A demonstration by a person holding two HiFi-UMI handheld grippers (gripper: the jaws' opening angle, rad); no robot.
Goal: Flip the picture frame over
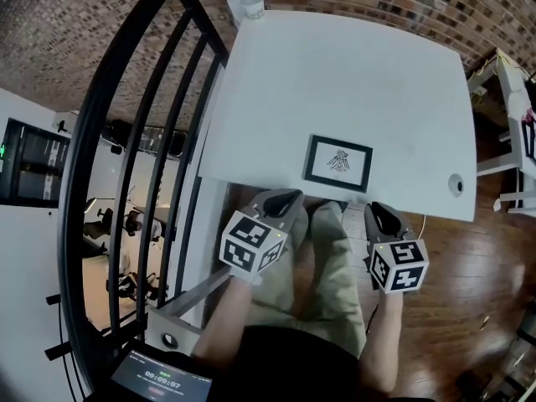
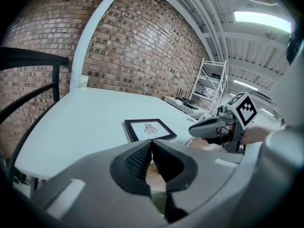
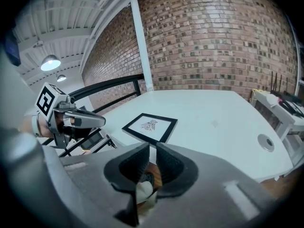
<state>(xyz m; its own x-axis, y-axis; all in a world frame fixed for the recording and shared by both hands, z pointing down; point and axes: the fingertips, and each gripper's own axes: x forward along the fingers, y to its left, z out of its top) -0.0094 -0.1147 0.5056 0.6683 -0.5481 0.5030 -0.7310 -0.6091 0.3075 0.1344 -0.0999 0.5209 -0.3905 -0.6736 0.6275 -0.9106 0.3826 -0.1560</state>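
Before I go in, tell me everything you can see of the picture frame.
The picture frame is a small rectangle with a thin black border, matte as it looks, around a white sheet with a small dark line drawing at its middle. It lies flat, picture side up, on the white table, close to the near edge and slightly askew to it. Only the table touches it. Whether it has glass cannot be told.

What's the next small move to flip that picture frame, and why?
Probably bring the right gripper forward to the near edge of the frame, opening wider. The frame lies flat, face up, near the front edge of the table. Both grippers hang short of it, empty, the left gripper shut, the right barely apart.
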